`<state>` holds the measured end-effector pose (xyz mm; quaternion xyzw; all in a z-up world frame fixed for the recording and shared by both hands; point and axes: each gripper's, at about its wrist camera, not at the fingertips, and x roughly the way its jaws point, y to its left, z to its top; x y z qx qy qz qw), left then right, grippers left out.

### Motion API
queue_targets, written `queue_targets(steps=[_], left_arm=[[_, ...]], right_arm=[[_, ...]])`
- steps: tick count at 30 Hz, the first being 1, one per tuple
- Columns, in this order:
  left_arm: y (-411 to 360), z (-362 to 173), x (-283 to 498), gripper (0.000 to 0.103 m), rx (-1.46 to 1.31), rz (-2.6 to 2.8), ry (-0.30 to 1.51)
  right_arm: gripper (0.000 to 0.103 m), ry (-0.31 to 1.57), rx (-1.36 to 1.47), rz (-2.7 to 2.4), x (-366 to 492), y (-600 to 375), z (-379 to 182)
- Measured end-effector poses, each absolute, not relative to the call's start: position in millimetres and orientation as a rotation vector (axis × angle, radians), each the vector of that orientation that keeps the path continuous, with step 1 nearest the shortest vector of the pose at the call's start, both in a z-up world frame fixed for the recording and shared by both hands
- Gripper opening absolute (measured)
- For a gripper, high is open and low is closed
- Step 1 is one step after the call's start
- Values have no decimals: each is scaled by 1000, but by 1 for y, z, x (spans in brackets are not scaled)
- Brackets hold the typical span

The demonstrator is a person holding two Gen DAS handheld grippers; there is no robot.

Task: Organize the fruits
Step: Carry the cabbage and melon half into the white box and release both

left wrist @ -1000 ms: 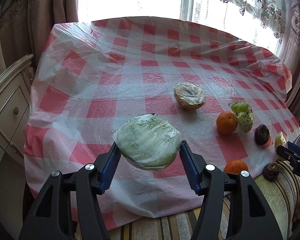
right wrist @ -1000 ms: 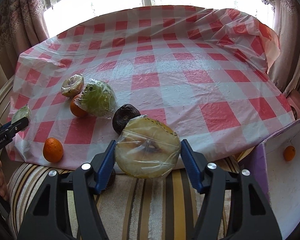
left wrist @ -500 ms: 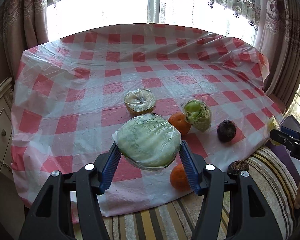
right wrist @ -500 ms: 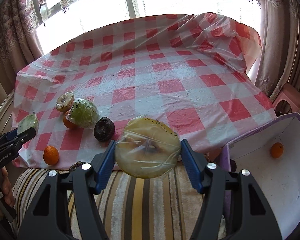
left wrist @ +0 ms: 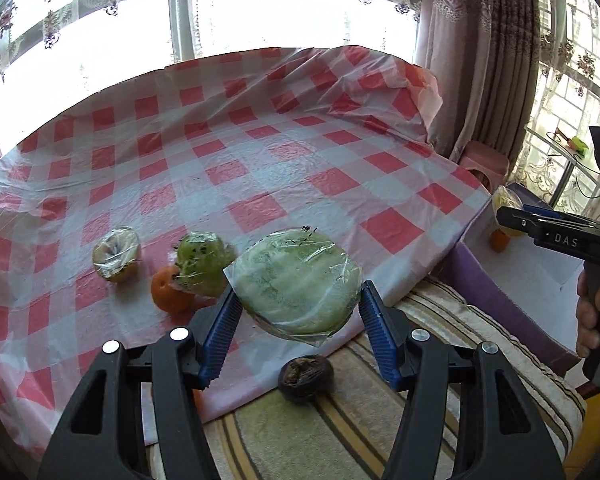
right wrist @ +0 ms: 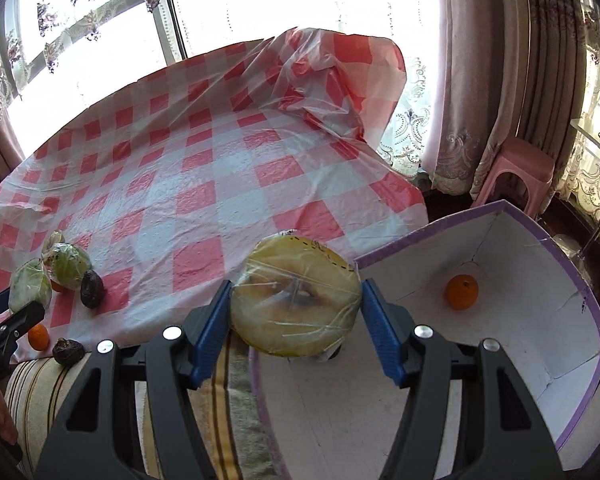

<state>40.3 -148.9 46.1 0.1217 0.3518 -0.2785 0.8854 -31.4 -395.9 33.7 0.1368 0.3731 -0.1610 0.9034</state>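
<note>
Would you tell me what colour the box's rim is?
Purple rim, white inside; clearest in the right wrist view.

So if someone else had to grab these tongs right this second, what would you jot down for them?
Left tongs: shut on the wrapped green fruit, held up over the near table edge.
Right tongs: shut on the wrapped yellow fruit, held at the rim of the white box.
Done: one orange lies in the box.
Left on the checked tablecloth: a wrapped green piece, a wrapped pale piece, an orange, another orange at the edge, a dark fruit. One more dark fruit sits on the striped cushion.
Likely next: release both held fruits into the box.
</note>
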Motion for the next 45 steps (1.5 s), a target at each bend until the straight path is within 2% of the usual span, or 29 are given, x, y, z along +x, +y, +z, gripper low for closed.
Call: queue_targets(steps=[11,23,33,37,45], left_arm=[[-268,37,9,58,389,-817,740],[-378,-2,-16,58,583,-996,798],[-429,-52,-8,58,795,-1015,911],[-439,-64,6,58,796,-977,970],[-452,-70,16,60,850,-924,920]], right_arm=[[64,877,320,-475,-39,-476,-2],[64,933,443,-594,-27,-534,-35],[64,986,536,-590,-22,-556,-77],[64,1007,545,-594,-19,-558,-88],[65,1037,518,-586,-13,-553,-92]])
